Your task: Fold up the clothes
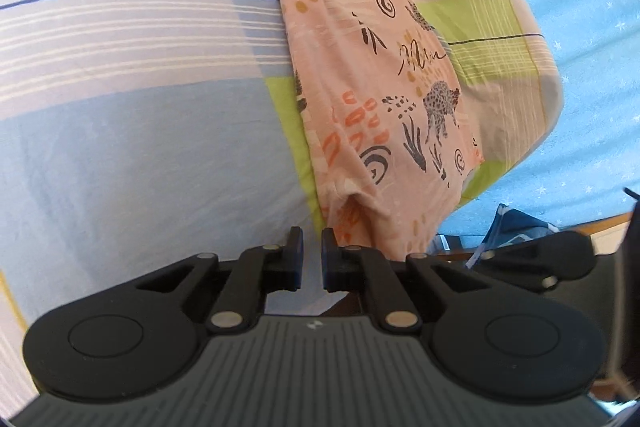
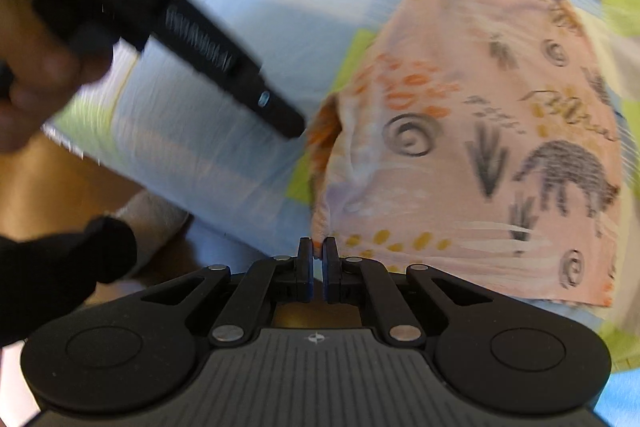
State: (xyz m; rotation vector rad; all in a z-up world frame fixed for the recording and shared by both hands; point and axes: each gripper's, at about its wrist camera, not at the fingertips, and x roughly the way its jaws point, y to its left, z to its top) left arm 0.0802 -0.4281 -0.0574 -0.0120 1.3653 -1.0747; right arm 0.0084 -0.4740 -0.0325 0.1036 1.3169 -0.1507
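Note:
A pink garment [image 1: 372,75] printed with leopards and spirals lies as a long strip on the checked quilt [image 1: 132,131]. My left gripper [image 1: 311,259] sits just short of its near end, jaws almost together with a narrow slit and nothing between them. In the right wrist view the same garment [image 2: 472,155] fills the right half. My right gripper [image 2: 317,259] is shut on its near corner, and a bit of pink cloth shows between the pads. The left gripper [image 2: 294,129], blurred and held by a hand [image 2: 36,75], points at the garment's left edge.
The blue, green and beige quilt [image 2: 224,27] covers a bed with a blue starred sheet [image 1: 580,7] beyond its right edge. A dark blue object [image 1: 516,227] sits low by the bed's edge. A black sleeve [image 2: 60,267] and a light slipper [image 2: 156,223] show at the lower left.

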